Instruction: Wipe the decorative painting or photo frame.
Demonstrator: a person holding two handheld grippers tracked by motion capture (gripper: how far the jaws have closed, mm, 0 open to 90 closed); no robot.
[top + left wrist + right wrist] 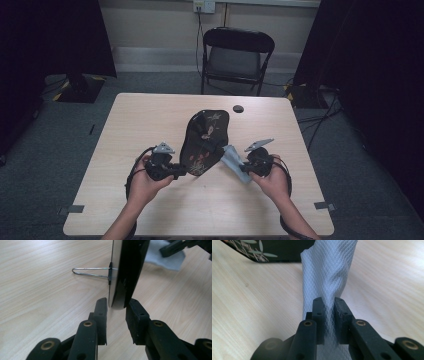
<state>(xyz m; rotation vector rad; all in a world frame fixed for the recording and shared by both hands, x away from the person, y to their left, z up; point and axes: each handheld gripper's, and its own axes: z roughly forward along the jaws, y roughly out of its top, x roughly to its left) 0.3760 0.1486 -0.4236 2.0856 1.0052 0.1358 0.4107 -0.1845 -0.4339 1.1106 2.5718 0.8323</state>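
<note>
The left gripper (115, 305) straddles the near edge of the black lacquered mirror (205, 142), jaws slack beside it, so firm that grip first. The right gripper (329, 305) is clenched on the grey cloth (329, 267) just ahead; wipe lightly so the wire stand (91, 272) doesn't tip.

A pale wood-grain bench (150, 115) is set on grey carpeted floor (60, 135). A black folding chair (236, 57) is placed beyond its far edge, against a cream wall (150, 22) where a socket (204, 6) is mounted. Dark curtains (50, 35) are hung at both sides. Cables (320, 117) are trailed across the floor at right.
</note>
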